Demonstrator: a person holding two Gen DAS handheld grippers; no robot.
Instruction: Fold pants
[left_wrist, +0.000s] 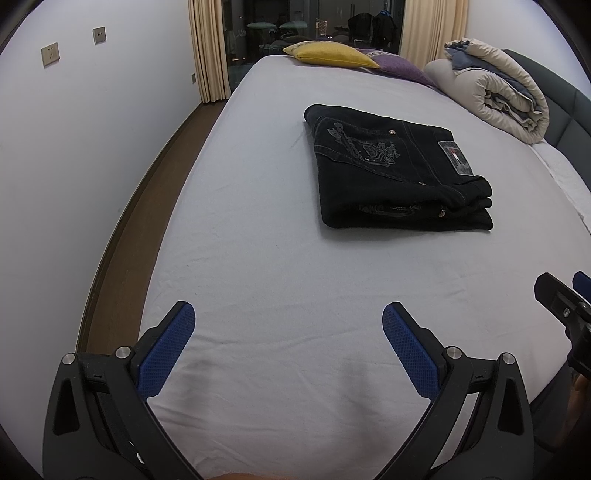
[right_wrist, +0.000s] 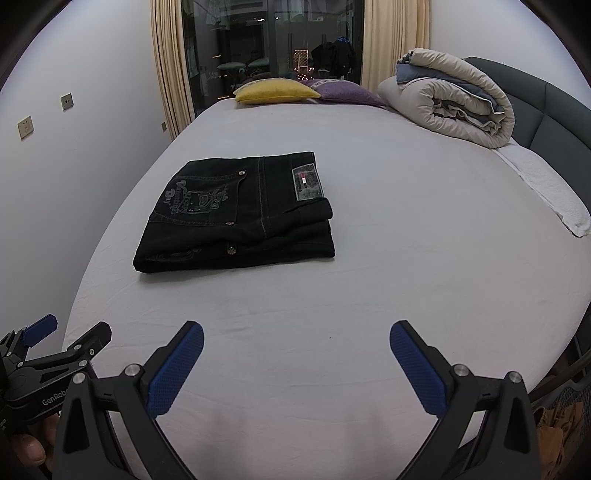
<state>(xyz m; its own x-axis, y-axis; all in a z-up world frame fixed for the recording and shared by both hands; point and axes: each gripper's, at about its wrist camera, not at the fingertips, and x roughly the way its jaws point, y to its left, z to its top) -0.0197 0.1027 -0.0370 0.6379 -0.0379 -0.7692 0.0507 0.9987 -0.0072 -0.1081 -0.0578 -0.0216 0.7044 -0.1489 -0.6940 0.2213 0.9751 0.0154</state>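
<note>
Black jeans (left_wrist: 395, 173) lie folded into a compact rectangular stack on the pale sheet of the bed (left_wrist: 258, 258); the back pocket embroidery and waist label face up. They also show in the right wrist view (right_wrist: 240, 218). My left gripper (left_wrist: 288, 317) is open and empty, held over the near part of the bed, well short of the jeans. My right gripper (right_wrist: 295, 336) is open and empty too, also short of the jeans. The right gripper shows at the right edge of the left wrist view (left_wrist: 561, 288), and the left gripper at the lower left of the right wrist view (right_wrist: 62, 332).
A yellow pillow (left_wrist: 332, 55) and a purple pillow (left_wrist: 402, 66) lie at the far end. A rolled beige duvet (left_wrist: 498, 96) sits at the far right against the dark headboard (right_wrist: 546, 107). A white towel (right_wrist: 546, 188) lies beside it. The wall and floor strip run along the left.
</note>
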